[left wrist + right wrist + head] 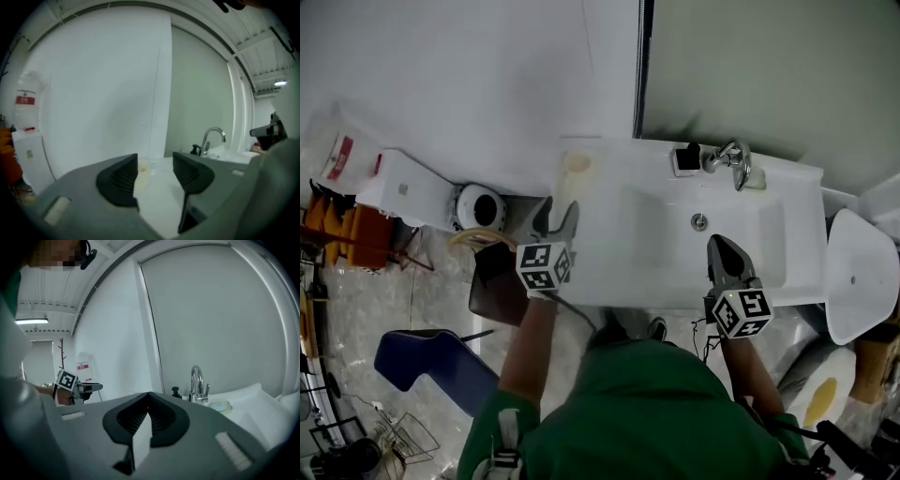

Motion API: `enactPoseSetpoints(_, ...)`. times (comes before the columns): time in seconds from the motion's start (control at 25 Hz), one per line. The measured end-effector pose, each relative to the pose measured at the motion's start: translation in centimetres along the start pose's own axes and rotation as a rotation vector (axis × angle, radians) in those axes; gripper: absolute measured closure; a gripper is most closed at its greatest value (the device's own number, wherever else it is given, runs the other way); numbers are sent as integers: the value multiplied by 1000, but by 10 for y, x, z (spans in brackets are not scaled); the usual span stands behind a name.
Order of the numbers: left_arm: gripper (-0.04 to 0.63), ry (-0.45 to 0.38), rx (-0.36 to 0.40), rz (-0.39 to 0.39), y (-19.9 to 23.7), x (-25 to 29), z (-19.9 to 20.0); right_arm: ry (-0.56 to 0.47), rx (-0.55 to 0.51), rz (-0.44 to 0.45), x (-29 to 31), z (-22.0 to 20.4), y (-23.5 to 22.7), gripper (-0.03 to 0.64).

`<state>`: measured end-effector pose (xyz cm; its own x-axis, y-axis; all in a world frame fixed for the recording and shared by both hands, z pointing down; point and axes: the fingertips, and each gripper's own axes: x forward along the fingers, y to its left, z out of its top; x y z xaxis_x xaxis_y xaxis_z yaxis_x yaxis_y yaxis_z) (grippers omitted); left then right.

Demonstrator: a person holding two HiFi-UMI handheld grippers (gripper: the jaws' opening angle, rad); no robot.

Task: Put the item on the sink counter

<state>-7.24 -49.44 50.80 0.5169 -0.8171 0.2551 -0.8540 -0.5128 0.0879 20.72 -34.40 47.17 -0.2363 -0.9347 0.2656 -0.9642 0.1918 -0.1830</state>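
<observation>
Retreat toward the body looks like the coming move, since the task's thing already appears to be set down. Nearest the person, the right gripper [724, 251] hovers over the front rim of the sink counter [614, 272], on the basin [675, 234] side. Its own view shows the jaws pressed together with nothing held, so it plays no part here.

The left gripper [556, 217] is the nearer one by far. It sits at the counter's left front corner, jaws spread wide and aimed at the back wall [487, 75]. In the left gripper view nothing sits between the pads. The item [143, 169] shows just beyond them, partly hidden behind the left-hand pad, and I judge there is no contact.

That item [576, 163] is pale and cream-coloured and looks round from above, so no long axis matters. It lies straight ahead of the left gripper, at the counter's far left corner. It is just beside the left edge and close to the wall, so a sideways brush could tip it off toward the floor.

Open room lies straight back along the jaws' own line. To the right the counter is bare as far as the basin. The faucet [733, 159] stands well apart at the far right.
</observation>
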Motion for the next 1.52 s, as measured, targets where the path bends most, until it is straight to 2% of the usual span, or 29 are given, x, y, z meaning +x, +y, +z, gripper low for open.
enactPoseSetpoints(0.24, 539, -155, 14, 71, -55, -71, 60, -154, -33, 106, -21, 44, 2, 618)
enactPoseSetpoints(0.36, 592, -218, 30, 88, -83, -101, 82, -188, -75, 127, -34, 62, -1, 618)
enactPoseSetpoints(0.64, 597, -295, 62, 126, -135, -152, 111, -275, -184, 175, -71, 96, 8, 618)
enactPoseSetpoints(0.92, 597, -312, 153, 125, -166, -178, 120, -306, -261, 214, -95, 102, 26, 618)
enactPoseSetpoints(1.12, 597, -314, 164, 117, -154, -189, 121, -280, -274, 193, -93, 94, 36, 618)
enactPoseSetpoints(1.36, 597, -309, 130, 127, -107, -207, 120, -264, -232, 184, -82, 95, 67, 618)
enactPoseSetpoints(1.52, 597, -276, 128, 104, -82, -213, 104, -253, -226, 181, -74, 91, 94, 618)
